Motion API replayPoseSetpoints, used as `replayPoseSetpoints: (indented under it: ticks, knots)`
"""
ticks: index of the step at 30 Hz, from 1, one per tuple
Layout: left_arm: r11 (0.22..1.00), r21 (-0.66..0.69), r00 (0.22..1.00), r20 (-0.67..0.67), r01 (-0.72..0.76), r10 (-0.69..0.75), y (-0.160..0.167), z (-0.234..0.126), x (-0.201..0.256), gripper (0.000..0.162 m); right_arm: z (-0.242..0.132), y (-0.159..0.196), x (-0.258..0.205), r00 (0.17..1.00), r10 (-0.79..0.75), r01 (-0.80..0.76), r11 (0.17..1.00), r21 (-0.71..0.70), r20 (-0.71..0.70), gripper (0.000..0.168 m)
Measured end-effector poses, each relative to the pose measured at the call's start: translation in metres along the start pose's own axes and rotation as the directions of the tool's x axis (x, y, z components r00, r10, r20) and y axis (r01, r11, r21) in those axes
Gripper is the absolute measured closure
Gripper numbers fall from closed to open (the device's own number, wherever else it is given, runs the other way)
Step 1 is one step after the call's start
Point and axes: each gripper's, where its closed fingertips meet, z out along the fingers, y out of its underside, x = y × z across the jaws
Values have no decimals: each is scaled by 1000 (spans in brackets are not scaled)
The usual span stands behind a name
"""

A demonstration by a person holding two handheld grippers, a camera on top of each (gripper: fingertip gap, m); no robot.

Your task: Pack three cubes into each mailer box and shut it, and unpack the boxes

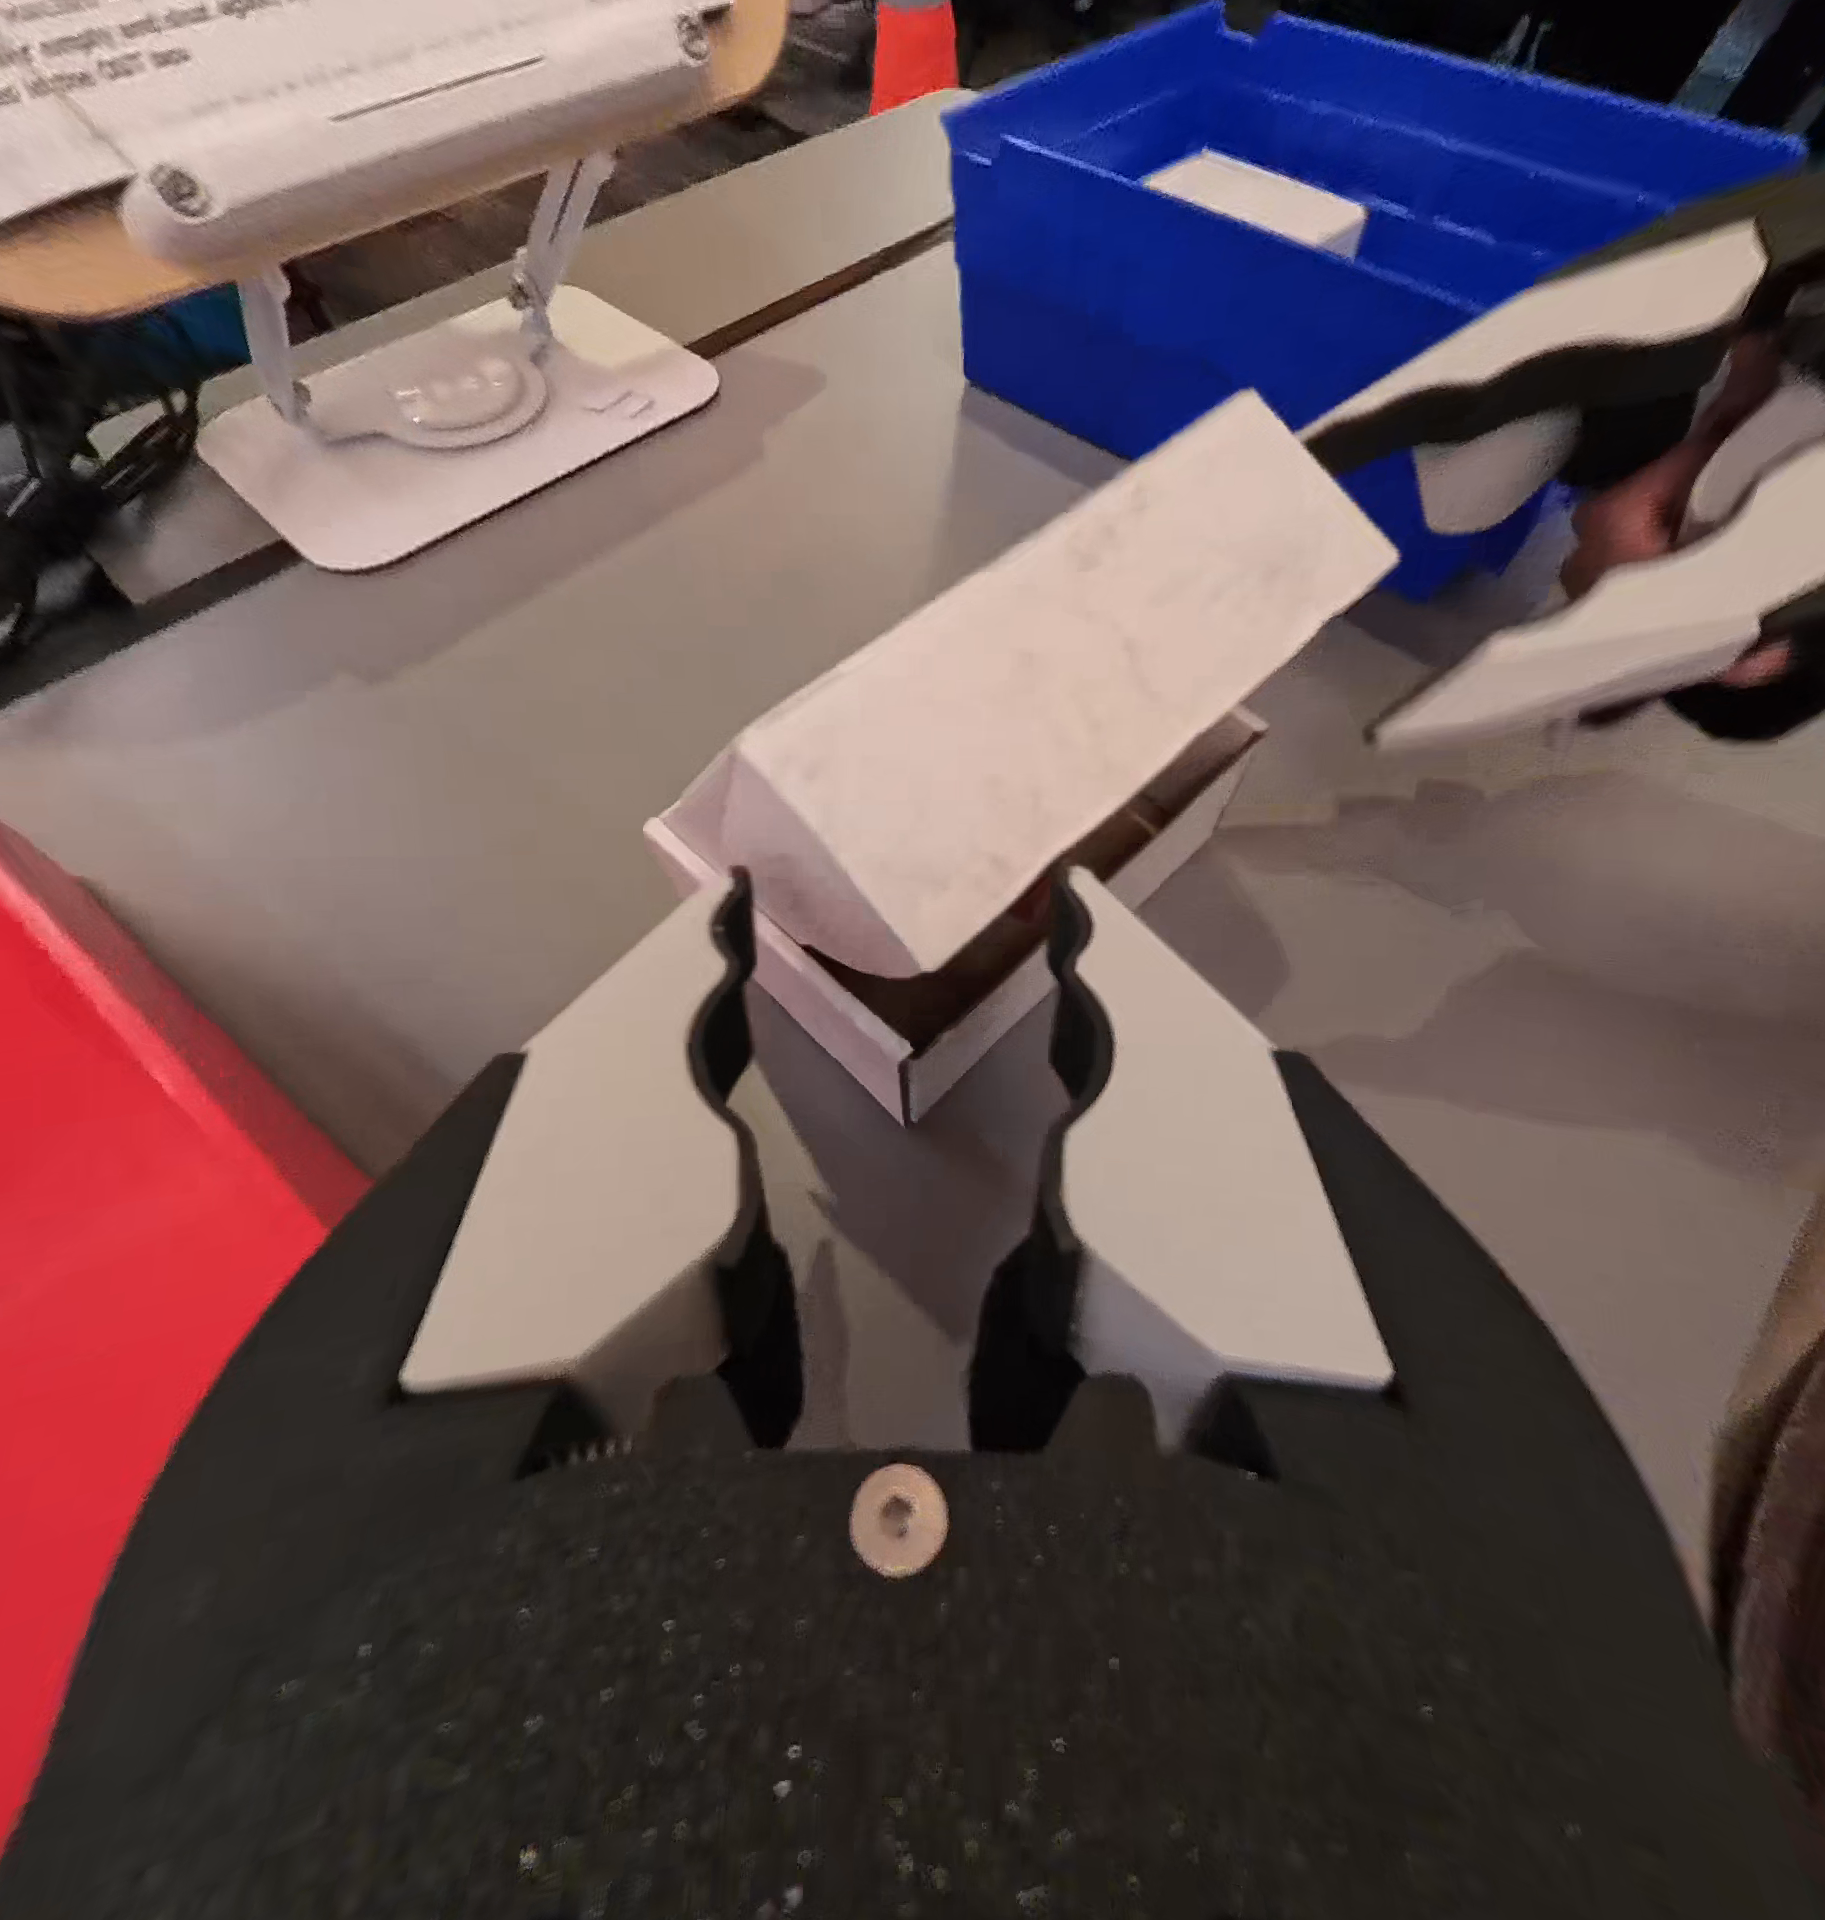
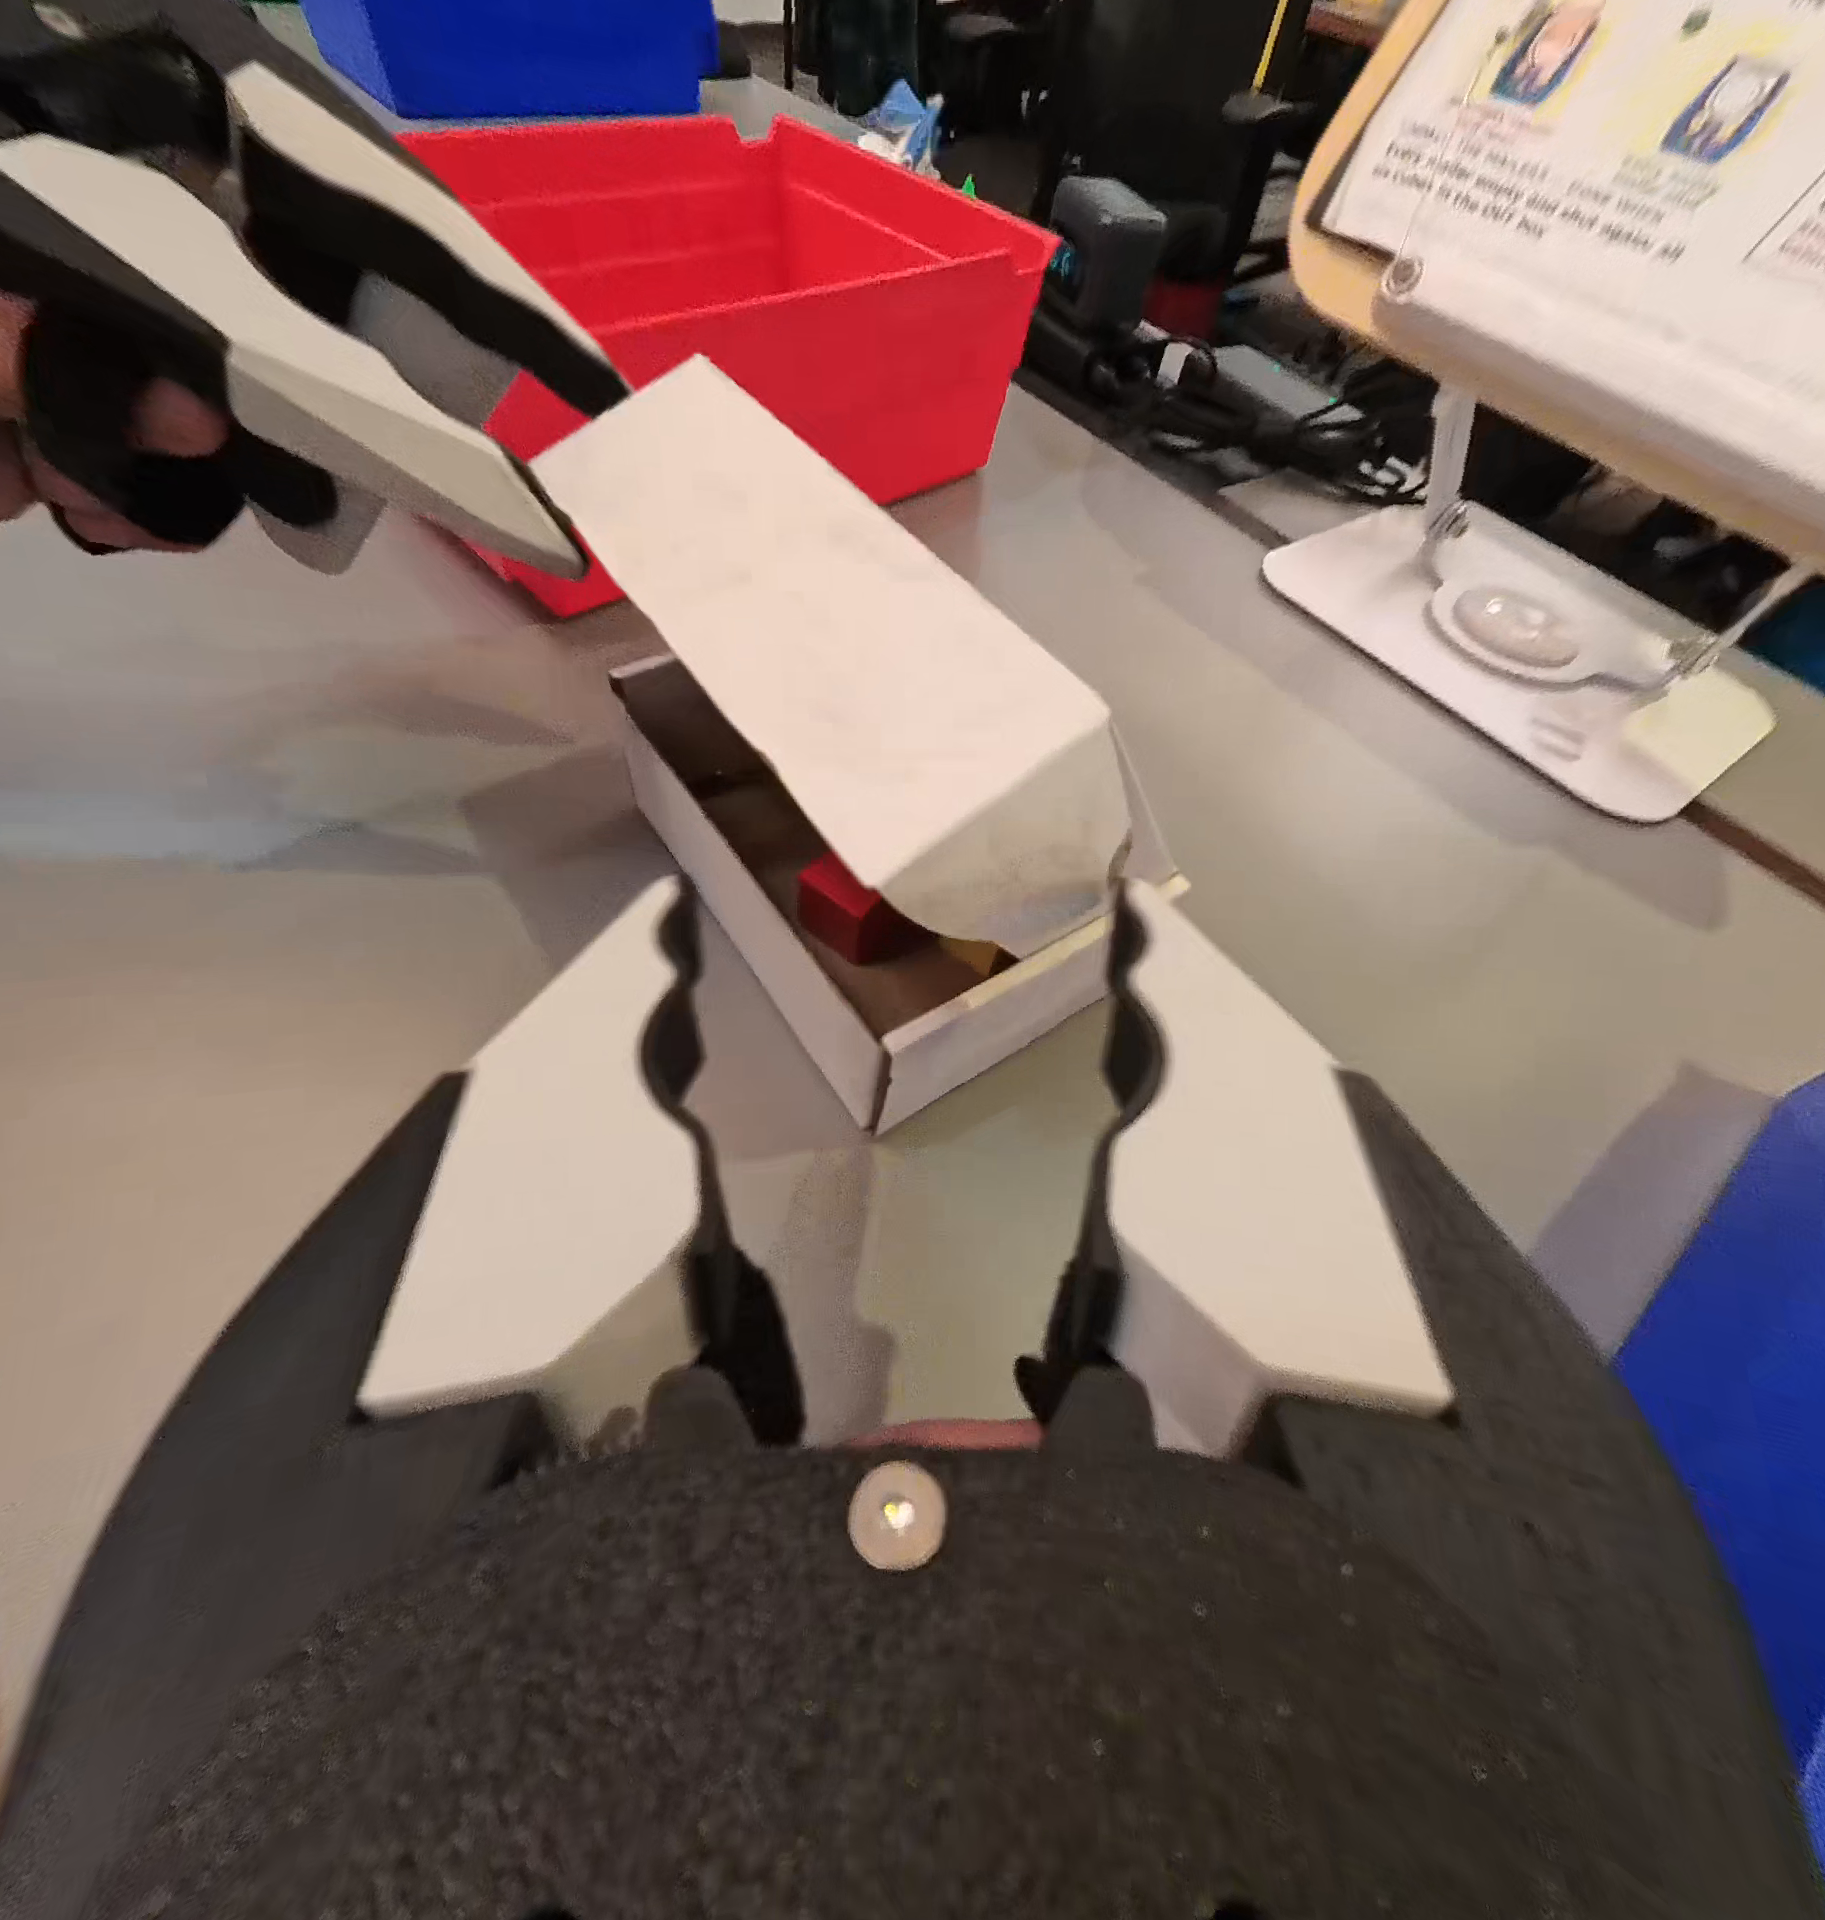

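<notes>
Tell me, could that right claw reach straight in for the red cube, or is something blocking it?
The half-raised lid hangs over the mailer box, covering most of the opening. The red cube shows only in the gap beneath it. The right gripper is open at that end.

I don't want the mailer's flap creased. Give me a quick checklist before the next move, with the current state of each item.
1. Mailer box flat on the table: ok.
2. Lid shut: not ok, half raised.
3. Three cubes inside: cannot tell; only a red cube and a yellowish one show.
4. Left claw open, at the lid's near end: ok.
5. Right claw open, at the opposite end: ok.
6. Either claw touching the lid: cannot tell.
</notes>
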Motion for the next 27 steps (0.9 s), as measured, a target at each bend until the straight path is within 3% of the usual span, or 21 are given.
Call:
replayPoseSetpoints:
  ticks: [4,6,12,19,23,27]
  knots:
    - [993,-48,993,45,-109,111,13,8,11,117,6,7,2,992,-98,92,992,-81,-79,121]
    - [991,-64,992,50,-115,118,18,6,17,118,2,12,-2,988,-134,123,983,-134,-75,126]
    - [991,-130,999,-18,-35,33,42,-8,46,121,-13,36,-32,998,-57,59,963,-262,15,128]
    - [956,-222,963,-147,190,-225,63,-23,80,123,-28,55,-60,986,127,-83,936,-342,109,127]
    - [945,-288,967,-156,152,-203,86,-15,85,123,-23,75,-67,976,161,-88,908,-409,146,122]
    - [942,-292,961,-168,166,-221,89,-17,79,120,-25,77,-67,969,174,-89,909,-408,177,118]
